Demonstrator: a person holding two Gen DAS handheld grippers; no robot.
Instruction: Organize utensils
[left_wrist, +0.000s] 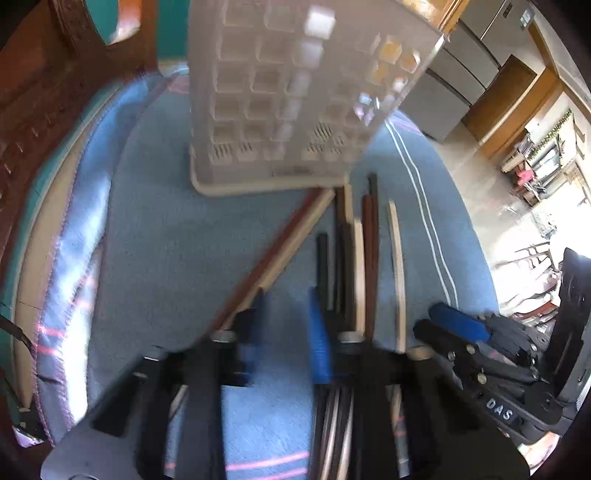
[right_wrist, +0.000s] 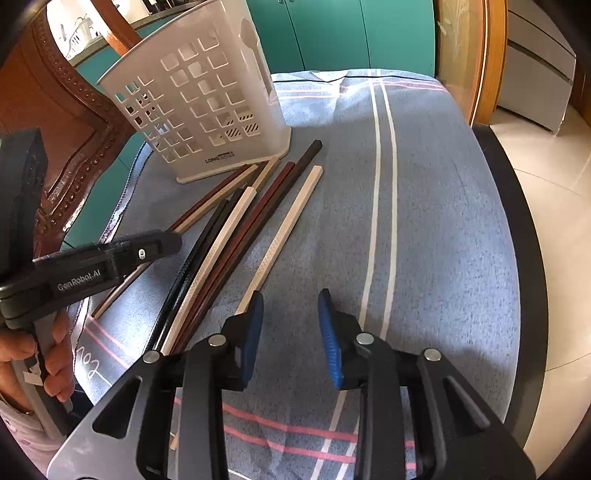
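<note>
My right tool (right_wrist: 290, 332) hangs nearest, released, nothing between its pads, over the blue cloth (right_wrist: 443, 221). Left tool (right_wrist: 162, 242): reaches in over the chopsticks (right_wrist: 236, 229); its view blurred, cannot tell whether clenched. Chopsticks fanned mid-surface, touching the white holder (right_wrist: 195, 110) near the far edge. I'd single out the lone pale stick (right_wrist: 284, 225), grip mid-length, avoid dragging neighbours.
</note>
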